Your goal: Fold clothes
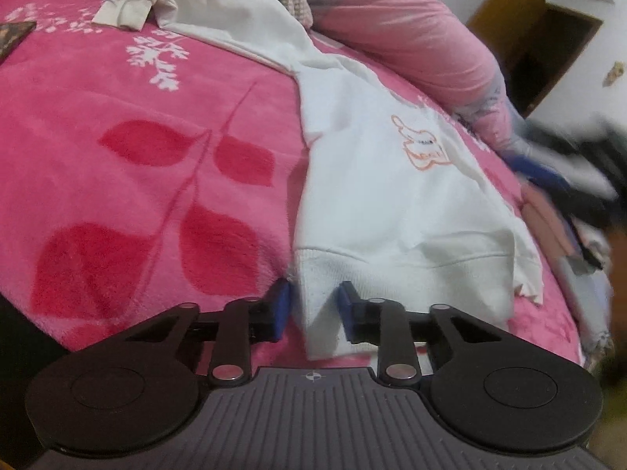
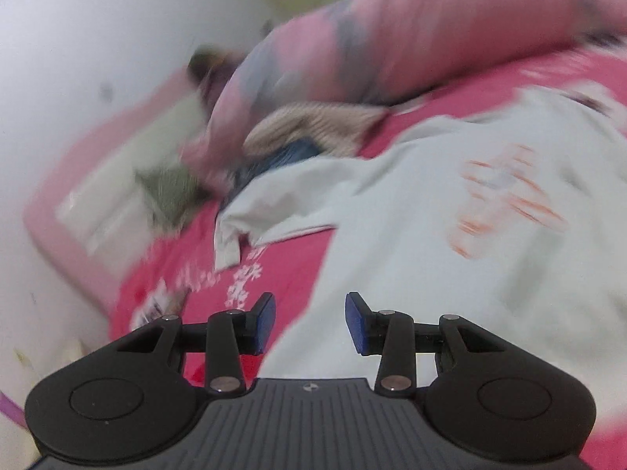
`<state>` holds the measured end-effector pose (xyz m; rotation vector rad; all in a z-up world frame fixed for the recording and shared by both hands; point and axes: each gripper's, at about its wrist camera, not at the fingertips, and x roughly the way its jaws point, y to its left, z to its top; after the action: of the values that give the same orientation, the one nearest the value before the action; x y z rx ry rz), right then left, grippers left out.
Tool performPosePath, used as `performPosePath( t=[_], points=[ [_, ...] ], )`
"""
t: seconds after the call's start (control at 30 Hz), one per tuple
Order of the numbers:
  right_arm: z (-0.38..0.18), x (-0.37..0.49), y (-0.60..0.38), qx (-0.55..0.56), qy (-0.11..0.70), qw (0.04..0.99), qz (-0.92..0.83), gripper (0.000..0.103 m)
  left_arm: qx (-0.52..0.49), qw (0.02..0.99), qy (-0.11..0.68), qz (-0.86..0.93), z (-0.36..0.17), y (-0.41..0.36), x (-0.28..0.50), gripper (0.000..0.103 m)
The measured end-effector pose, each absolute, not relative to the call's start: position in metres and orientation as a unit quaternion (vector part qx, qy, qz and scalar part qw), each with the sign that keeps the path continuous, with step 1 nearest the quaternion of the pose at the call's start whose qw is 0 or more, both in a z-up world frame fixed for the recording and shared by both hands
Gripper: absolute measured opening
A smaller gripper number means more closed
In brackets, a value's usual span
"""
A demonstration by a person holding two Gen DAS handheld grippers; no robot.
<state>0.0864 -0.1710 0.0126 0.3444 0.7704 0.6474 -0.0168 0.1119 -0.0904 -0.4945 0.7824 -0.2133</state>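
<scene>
A white sweatshirt [image 1: 392,180] with an orange chest print lies spread on the pink floral blanket [image 1: 137,156]. Its sleeve [image 1: 129,8] stretches to the far left. My left gripper [image 1: 313,305] is open at the ribbed hem; the hem's left corner sits between its blue pads [image 1: 281,305], which do not press it. In the blurred right wrist view the same sweatshirt [image 2: 450,235] fills the right side, with a cuff [image 2: 227,243] at centre. My right gripper [image 2: 309,323] hovers open over the sweatshirt's edge, holding nothing.
A rolled pink quilt [image 1: 411,27] lies along the far side of the bed. A beige knit and a blue garment [image 2: 298,133] are piled by it. A wooden cabinet [image 1: 537,23] stands at the right. A dark patterned object [image 1: 13,37] lies at the left edge.
</scene>
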Motion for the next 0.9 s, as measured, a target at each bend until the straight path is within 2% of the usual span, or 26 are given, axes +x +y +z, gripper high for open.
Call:
performPosePath(
  t=[0.23, 0.37, 0.43, 0.47, 0.5, 0.53, 0.63, 0.77, 0.9],
  points=[
    [-0.028, 0.222, -0.015, -0.051, 0.404, 0.871, 0.274, 0.044, -0.261, 0.883, 0.366, -0.131, -0.097, 0.126, -0.021, 0.024],
    [-0.066, 0.256, 0.040, -0.226, 0.363, 0.866, 0.258, 0.051, -0.260, 0.884, 0.360, -0.148, -0.100, 0.130, -0.021, 0.024],
    [-0.087, 0.264, 0.053, -0.292, 0.351, 0.852, 0.256, 0.048, -0.260, 0.885, 0.354, -0.155, -0.101, 0.133, -0.023, 0.021],
    [-0.092, 0.266, 0.054, -0.301, 0.345, 0.851, 0.256, 0.041, -0.264, 0.884, 0.351, -0.158, -0.103, 0.134, -0.024, 0.018],
    [-0.091, 0.269, 0.052, -0.291, 0.344, 0.856, 0.254, 0.016, -0.269, 0.883, 0.348, -0.162, -0.104, 0.136, -0.024, 0.012],
    [-0.089, 0.271, 0.050, -0.280, 0.342, 0.861, 0.251, 0.007, -0.274, 0.881, 0.347, -0.167, -0.105, 0.137, -0.025, 0.007],
    [-0.072, 0.275, 0.043, -0.225, 0.330, 0.879, 0.259, 0.006, -0.288, 0.873, 0.351, -0.179, -0.106, 0.142, -0.027, 0.002],
    [-0.047, 0.291, 0.036, -0.122, 0.333, 0.892, 0.279, 0.006, -0.307, 0.861, 0.356, -0.196, -0.108, 0.149, -0.030, 0.001],
    [-0.074, 0.303, 0.043, -0.109, 0.361, 0.883, 0.280, 0.006, -0.323, 0.848, 0.367, -0.204, -0.113, 0.152, -0.029, 0.001]
  ],
)
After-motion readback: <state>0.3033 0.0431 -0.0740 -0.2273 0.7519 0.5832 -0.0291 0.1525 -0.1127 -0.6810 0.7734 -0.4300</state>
